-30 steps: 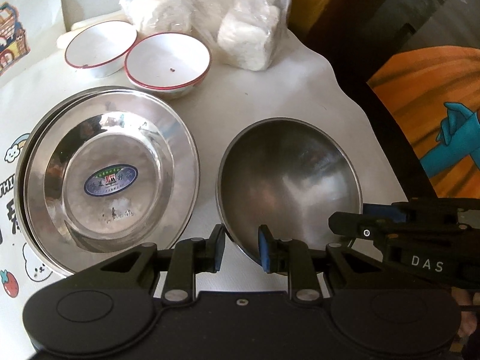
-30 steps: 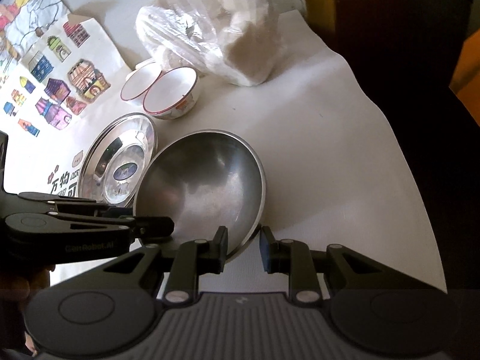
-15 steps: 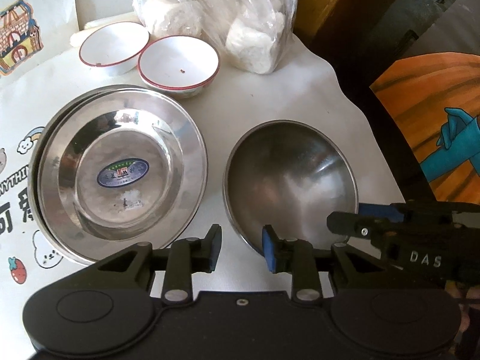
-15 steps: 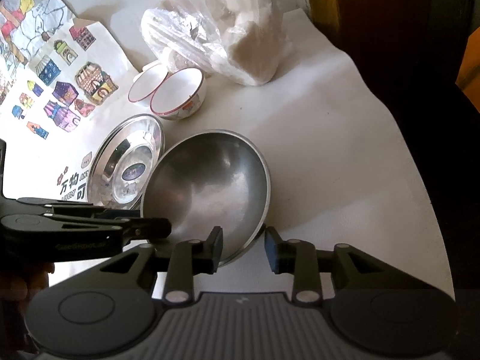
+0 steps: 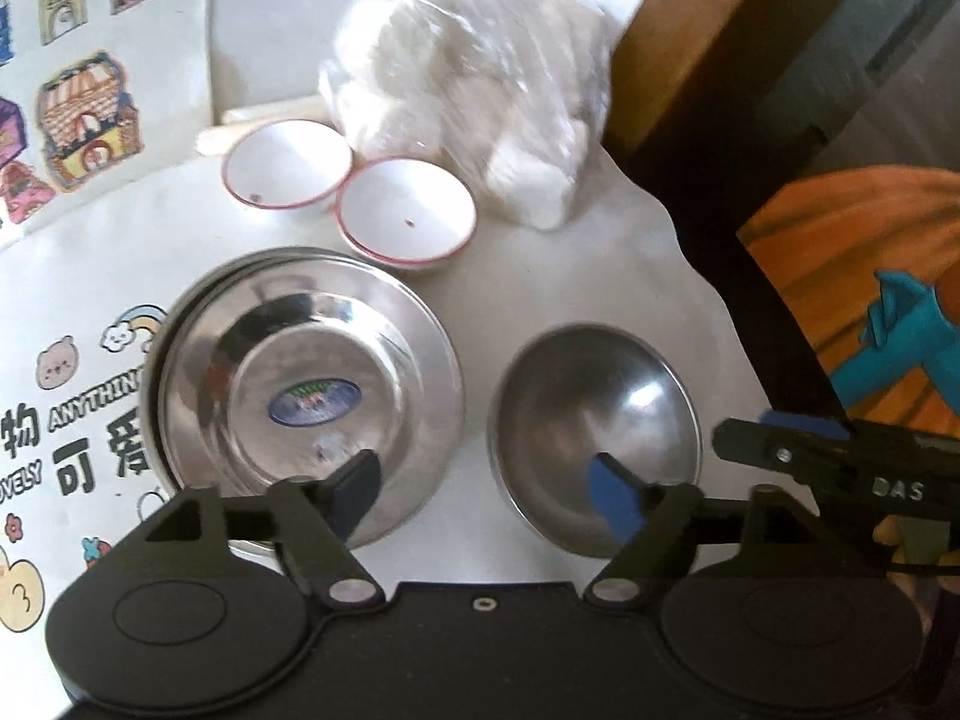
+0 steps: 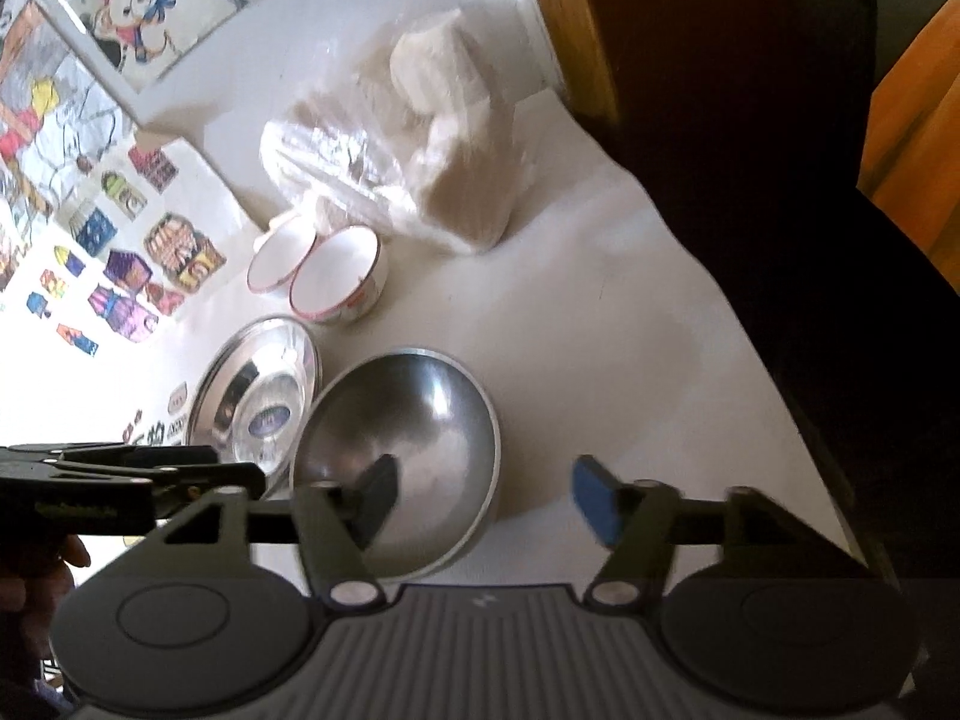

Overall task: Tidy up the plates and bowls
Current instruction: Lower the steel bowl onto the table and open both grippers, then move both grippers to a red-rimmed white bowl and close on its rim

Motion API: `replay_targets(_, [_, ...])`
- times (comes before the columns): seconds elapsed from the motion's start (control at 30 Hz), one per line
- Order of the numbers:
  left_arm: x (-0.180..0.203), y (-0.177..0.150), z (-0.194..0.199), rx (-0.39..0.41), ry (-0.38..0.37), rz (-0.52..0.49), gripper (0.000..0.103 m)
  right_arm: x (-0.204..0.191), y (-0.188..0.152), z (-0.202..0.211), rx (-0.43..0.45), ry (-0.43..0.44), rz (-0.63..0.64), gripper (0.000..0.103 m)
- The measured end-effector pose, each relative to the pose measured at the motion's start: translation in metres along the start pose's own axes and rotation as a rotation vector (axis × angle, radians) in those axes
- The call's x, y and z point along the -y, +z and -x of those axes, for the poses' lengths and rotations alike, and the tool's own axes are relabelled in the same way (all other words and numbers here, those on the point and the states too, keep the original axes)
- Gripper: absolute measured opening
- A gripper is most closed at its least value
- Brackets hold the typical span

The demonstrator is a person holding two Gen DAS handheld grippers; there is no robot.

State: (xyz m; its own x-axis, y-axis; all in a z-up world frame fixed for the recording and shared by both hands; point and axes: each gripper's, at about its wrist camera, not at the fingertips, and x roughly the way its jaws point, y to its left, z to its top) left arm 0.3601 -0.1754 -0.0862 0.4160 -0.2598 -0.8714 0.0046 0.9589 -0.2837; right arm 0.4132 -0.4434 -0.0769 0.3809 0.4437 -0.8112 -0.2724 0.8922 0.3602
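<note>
Left wrist view: the left gripper [image 5: 486,495] gapes wide, holding nothing, above the gap between the steel plates [image 5: 306,384] on the left and the steel bowl [image 5: 594,432] on the right. Two white bowls [image 5: 348,195] sit farther off.

Right wrist view: the right gripper [image 6: 483,501] is wide apart and empty, over the steel bowl's [image 6: 402,450] near right rim.

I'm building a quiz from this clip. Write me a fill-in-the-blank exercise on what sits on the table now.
1. The two small white bowls have rims coloured ____.
2. The steel plate has an oval ____ at its centre.
3. Both the left gripper and the right gripper have jaws that stand ____.
4. The steel bowl lies to the ____ of the steel plate in the left wrist view.

Missing words: red; sticker; open; right
</note>
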Motion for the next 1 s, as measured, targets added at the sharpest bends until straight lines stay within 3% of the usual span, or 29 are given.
replay_targets(0.13, [-0.007, 0.008, 0.004, 0.017, 0.038, 0.025, 0.102, 0.003, 0.003, 0.000, 0.006, 0.006, -0.017, 0.097])
replay_targets(0.23, [-0.006, 0.015, 0.004, 0.021, 0.070, 0.020, 0.102, 0.004, 0.005, -0.002, 0.010, 0.012, -0.032, 0.103])
replay_targets(0.47, [-0.014, 0.035, 0.002, 0.058, 0.135, 0.082, 0.102, 0.006, 0.015, -0.009, 0.020, 0.017, -0.047, 0.103])
replay_targets(0.6, [-0.024, 0.051, -0.003, 0.040, 0.184, 0.131, 0.102, 0.005, 0.024, -0.016, 0.015, 0.022, -0.043, 0.103])
replay_targets(0.87, [-0.035, 0.090, -0.015, 0.067, 0.251, 0.133, 0.102, -0.006, 0.054, -0.042, 0.003, 0.058, 0.003, 0.103])
replay_targets(1.0, [-0.040, 0.104, -0.031, 0.072, 0.248, 0.140, 0.102, -0.013, 0.066, -0.062, -0.009, 0.043, 0.007, 0.103])
